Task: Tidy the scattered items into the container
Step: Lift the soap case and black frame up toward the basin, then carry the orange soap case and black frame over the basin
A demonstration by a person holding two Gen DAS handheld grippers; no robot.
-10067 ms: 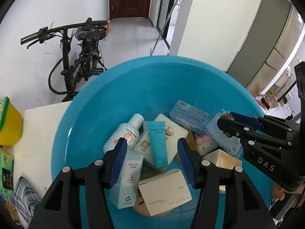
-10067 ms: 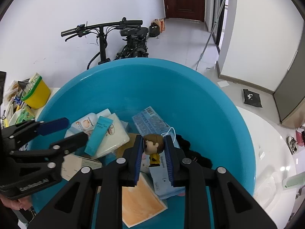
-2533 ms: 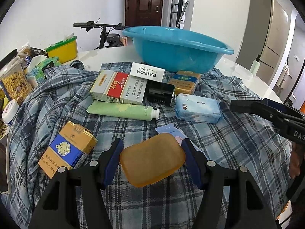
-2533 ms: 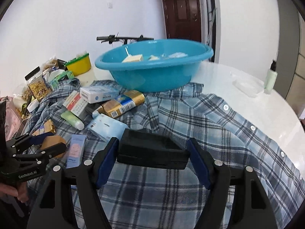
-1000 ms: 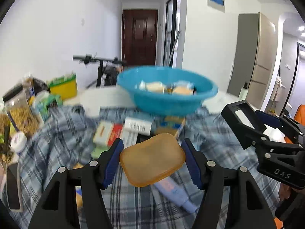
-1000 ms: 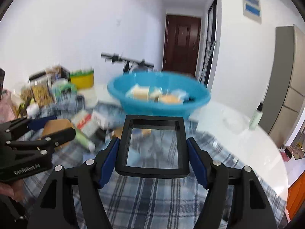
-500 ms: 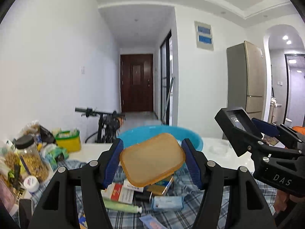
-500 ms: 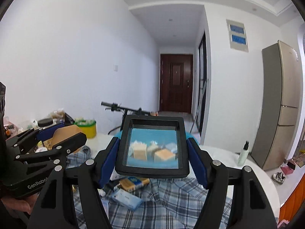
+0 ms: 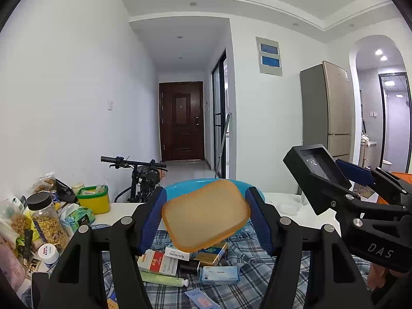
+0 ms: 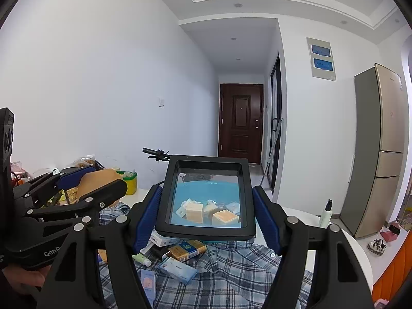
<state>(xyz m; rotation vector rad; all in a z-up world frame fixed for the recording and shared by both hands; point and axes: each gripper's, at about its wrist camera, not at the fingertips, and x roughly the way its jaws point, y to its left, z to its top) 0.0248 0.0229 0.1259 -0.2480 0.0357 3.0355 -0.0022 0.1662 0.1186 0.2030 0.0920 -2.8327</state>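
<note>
My left gripper [image 9: 206,219] is shut on a flat orange-brown lid [image 9: 206,216], held up in the air in front of the blue basin [image 9: 175,188]. My right gripper [image 10: 207,206] is shut on a black tray with a clear bottom [image 10: 206,198], also held high; the basin and boxes inside it show through the tray. The right gripper with the tray shows in the left wrist view [image 9: 319,175]. The left gripper with the lid shows in the right wrist view [image 10: 97,182]. Several boxes [image 9: 159,260], a green tube [image 9: 164,280] and packets lie on the plaid shirt [image 9: 247,283] below.
Jars [image 9: 49,221], a yellow tub [image 9: 94,202] and snack bags crowd the table's left side. A bicycle [image 9: 139,172] stands behind the table. A spray bottle [image 10: 325,213] stands on the white table at the right. A fridge [image 10: 378,152] stands far right.
Both grippers have risen from the shirt with the lid and the tray held in them, and now point level toward the basin. The tray has tipped up to face the camera.
</note>
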